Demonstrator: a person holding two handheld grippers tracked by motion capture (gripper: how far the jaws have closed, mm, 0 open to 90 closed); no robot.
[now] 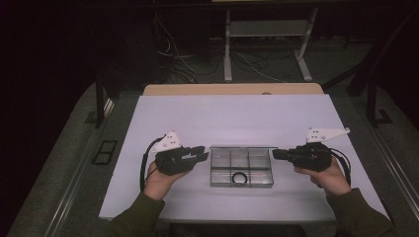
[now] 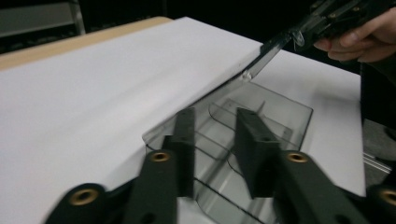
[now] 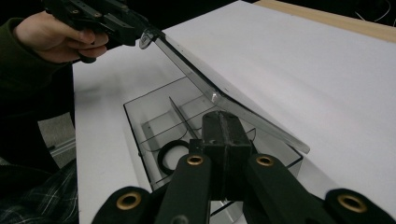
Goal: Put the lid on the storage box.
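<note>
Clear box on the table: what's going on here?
A person works a clear compartment box with two grippers. Its lid is tilted up. The right gripper, jaws shut, sits at one end of the lid; the left gripper, jaws apart, at the other. A black ring lies in a near compartment.

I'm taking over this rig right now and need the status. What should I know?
Right tool: shut on one end of the clear lid, holding it raised.
Left tool: jaws apart at the lid's other end; grip unclear.
Box sits on the white table, with a black ring in its front middle compartment.
Done: lid lifted.
Left, probably: swing it fully open or shut.
</note>
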